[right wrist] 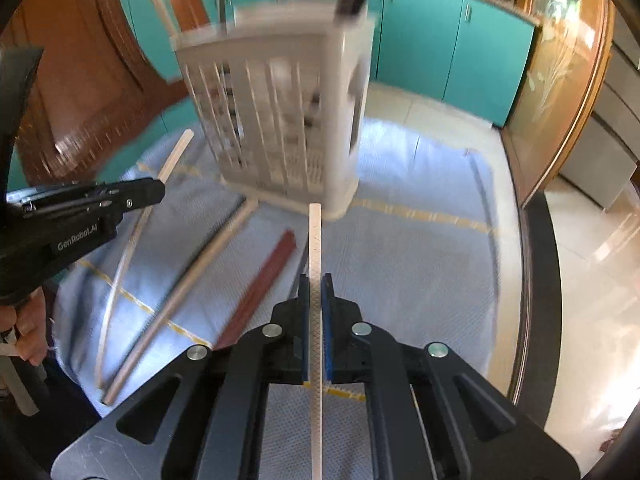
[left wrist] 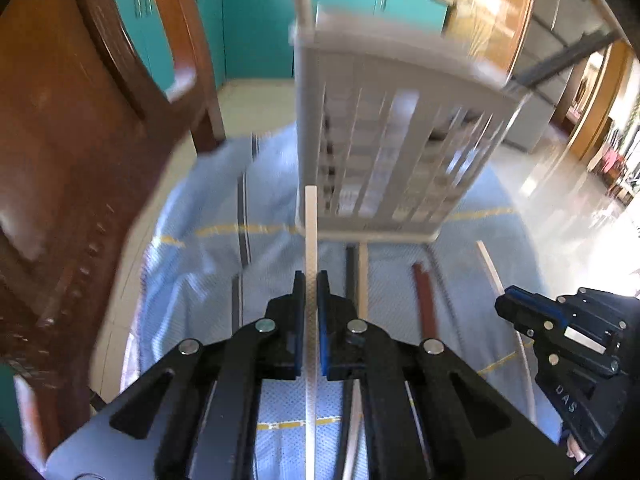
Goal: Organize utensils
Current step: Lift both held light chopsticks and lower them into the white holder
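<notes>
My left gripper (left wrist: 311,280) is shut on a white chopstick (left wrist: 311,232) that points toward the white slatted utensil holder (left wrist: 384,152). My right gripper (right wrist: 315,282) is shut on another white chopstick (right wrist: 315,236), its tip near the holder's base (right wrist: 280,120). Both are held above the blue cloth (right wrist: 400,248). On the cloth lie a dark red chopstick (right wrist: 260,288), a pale one (right wrist: 188,288) and a thin white one (right wrist: 120,264). The holder has chopsticks standing in it. The left gripper shows in the right wrist view (right wrist: 160,190) and the right gripper in the left wrist view (left wrist: 502,304).
A brown wooden chair (left wrist: 80,140) stands to the left of the table. Teal cabinets (right wrist: 460,60) are behind. The table's right edge (right wrist: 532,280) drops to a shiny floor. Black and pale chopsticks (left wrist: 358,272) lie before the holder.
</notes>
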A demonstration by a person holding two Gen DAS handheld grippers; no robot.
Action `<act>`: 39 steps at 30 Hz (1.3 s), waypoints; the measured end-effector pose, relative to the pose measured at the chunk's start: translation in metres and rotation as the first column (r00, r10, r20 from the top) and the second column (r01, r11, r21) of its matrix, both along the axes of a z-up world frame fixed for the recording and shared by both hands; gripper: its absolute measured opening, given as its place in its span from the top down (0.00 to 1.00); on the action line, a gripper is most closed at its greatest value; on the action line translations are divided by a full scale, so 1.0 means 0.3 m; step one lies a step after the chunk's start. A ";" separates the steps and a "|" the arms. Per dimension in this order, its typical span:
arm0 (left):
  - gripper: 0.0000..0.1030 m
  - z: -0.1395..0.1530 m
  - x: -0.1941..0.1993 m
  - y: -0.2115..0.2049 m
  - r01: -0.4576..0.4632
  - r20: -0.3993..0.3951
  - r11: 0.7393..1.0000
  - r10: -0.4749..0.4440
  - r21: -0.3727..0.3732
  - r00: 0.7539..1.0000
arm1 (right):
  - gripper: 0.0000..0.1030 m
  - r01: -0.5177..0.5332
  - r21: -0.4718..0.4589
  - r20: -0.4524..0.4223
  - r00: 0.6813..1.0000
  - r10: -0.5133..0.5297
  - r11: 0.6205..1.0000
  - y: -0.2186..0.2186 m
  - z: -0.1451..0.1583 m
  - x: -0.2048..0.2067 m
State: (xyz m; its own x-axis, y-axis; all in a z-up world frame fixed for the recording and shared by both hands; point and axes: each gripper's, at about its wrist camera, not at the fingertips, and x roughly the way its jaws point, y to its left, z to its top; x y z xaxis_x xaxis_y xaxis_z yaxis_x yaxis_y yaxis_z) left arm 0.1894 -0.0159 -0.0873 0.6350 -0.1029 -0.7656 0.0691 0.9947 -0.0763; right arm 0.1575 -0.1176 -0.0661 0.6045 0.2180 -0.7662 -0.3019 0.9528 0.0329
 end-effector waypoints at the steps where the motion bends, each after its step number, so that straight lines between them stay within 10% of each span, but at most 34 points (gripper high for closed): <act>1: 0.94 0.036 -0.021 0.003 0.002 0.040 1.000 -0.002 -0.006 0.999 | 0.94 -0.003 0.012 0.033 0.999 0.003 1.000 -0.009 0.032 -0.016; 16: 0.94 0.574 -0.273 0.072 0.098 0.472 0.984 -0.017 -0.147 0.882 | 0.94 -0.075 0.246 0.451 0.891 -0.046 0.966 -0.163 0.588 -0.185; 27: 0.94 0.744 -0.170 0.141 -0.043 0.616 0.958 0.217 -0.284 0.757 | 0.94 0.001 0.337 0.583 0.785 -0.209 0.942 -0.115 0.761 -0.051; 33: 0.94 0.655 -0.064 0.113 -0.072 0.569 0.963 0.212 -0.259 0.795 | 0.94 0.057 0.397 0.591 0.748 -0.303 0.916 -0.130 0.709 0.009; 39: 0.94 0.543 0.014 0.065 -0.099 0.515 0.981 0.174 -0.170 0.839 | 0.94 0.059 0.313 0.548 0.804 -0.231 0.948 -0.055 0.588 0.094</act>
